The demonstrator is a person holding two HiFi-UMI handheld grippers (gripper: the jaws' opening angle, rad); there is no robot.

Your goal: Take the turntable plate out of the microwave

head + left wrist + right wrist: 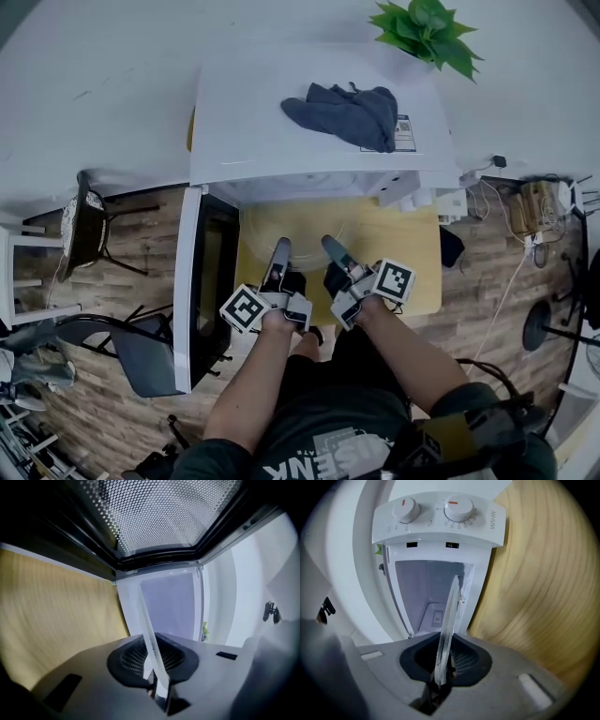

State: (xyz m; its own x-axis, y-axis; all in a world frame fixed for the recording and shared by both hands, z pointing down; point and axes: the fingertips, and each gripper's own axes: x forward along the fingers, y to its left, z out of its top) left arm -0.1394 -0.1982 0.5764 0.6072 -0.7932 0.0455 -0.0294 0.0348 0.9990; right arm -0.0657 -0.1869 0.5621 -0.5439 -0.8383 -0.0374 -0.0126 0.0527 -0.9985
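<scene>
Head view, left to right: the microwave (309, 141) has its door (187, 300) open at the left. Your left tongs (279, 249) and right tongs (334, 247) point level toward the cavity, side by side. Each is closed narrow on the near rim of the turntable plate (298, 220), which runs edge-on between the pads in both gripper views. The plate is clear glass and faint from above; it appears to hang before the opening, over the table (412, 253). A dark cloth (347, 112) lies on the microwave top. A plant (427, 28) stands far right.
</scene>
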